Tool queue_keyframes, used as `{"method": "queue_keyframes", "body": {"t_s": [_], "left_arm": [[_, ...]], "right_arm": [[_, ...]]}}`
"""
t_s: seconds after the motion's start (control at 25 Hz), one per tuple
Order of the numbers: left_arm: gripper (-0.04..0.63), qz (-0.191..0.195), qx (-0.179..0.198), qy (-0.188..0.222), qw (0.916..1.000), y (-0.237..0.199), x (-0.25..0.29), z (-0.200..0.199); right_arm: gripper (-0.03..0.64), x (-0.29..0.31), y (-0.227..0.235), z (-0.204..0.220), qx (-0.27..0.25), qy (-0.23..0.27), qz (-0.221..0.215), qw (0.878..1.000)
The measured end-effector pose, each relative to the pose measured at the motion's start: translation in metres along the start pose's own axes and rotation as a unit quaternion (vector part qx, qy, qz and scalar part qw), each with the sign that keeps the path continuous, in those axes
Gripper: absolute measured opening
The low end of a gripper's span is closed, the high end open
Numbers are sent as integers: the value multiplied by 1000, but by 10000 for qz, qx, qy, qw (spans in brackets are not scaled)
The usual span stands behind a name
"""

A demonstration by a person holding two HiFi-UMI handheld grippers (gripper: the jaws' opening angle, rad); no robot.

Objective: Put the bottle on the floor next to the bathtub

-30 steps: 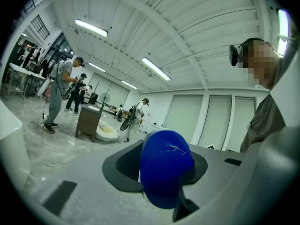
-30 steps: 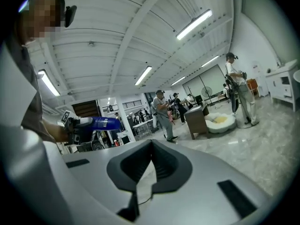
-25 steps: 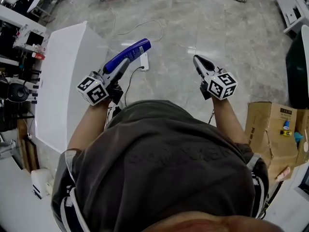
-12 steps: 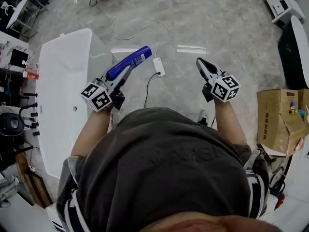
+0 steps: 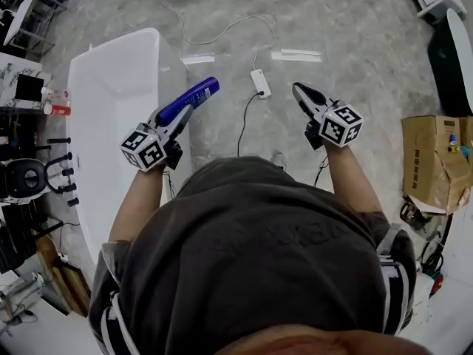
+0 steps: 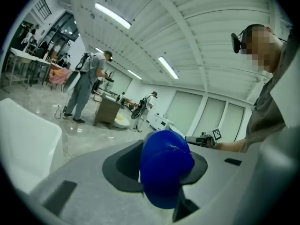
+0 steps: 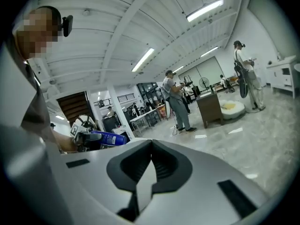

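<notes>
A blue bottle (image 5: 191, 99) lies slanted in my left gripper (image 5: 177, 113), which is shut on it; it is held in the air beside the right rim of the white bathtub (image 5: 111, 117). In the left gripper view the bottle's blue end (image 6: 166, 165) fills the space between the jaws. My right gripper (image 5: 301, 95) is shut and empty, held over the marbled floor to the right. From the right gripper view, its closed jaws (image 7: 151, 165) meet in a line, and the bottle (image 7: 110, 137) shows off to the left.
A white power strip (image 5: 259, 81) with its cable lies on the floor between the grippers. A cardboard box (image 5: 436, 161) and a dark tub (image 5: 452, 58) stand at the right. Shelves with taps (image 5: 33, 172) line the left. People stand far off (image 6: 86, 86).
The view has shifted: the bathtub shows more fully at the left and the power strip now sits between the grippers. Both grippers keep their pose, the left still holding the bottle.
</notes>
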State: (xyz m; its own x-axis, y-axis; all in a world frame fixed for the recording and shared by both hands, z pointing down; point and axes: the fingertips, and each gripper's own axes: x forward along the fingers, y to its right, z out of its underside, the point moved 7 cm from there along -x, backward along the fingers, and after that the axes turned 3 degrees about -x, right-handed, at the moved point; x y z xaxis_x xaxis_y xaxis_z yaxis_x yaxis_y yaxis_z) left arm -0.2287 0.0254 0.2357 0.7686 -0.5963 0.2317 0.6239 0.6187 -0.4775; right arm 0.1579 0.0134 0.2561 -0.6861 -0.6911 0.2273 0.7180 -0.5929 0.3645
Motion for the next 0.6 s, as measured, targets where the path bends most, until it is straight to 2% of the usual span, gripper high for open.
{"method": "queue_keyframes", "body": {"t_s": [0.12,0.24,0.4,0.6], "left_arm": [[135,-368,-84,-277,9989,-3,4,24],[135,-796,-117,-716,9942,-16,15,53],[135,-1282,-203,-1312,9828,-50,35,101],[135,-1627,-401,-2052,9643,-126,50,175]], "right_arm": [[-8,-4,14,13,27,-135,-103,9999],[-8,-1,29,24,-78,-339,-297,9990],[-8,11,44,54,-228,-818,-531,9950],[-8,59,59,100,-304,-1308,-428,9900]]}}
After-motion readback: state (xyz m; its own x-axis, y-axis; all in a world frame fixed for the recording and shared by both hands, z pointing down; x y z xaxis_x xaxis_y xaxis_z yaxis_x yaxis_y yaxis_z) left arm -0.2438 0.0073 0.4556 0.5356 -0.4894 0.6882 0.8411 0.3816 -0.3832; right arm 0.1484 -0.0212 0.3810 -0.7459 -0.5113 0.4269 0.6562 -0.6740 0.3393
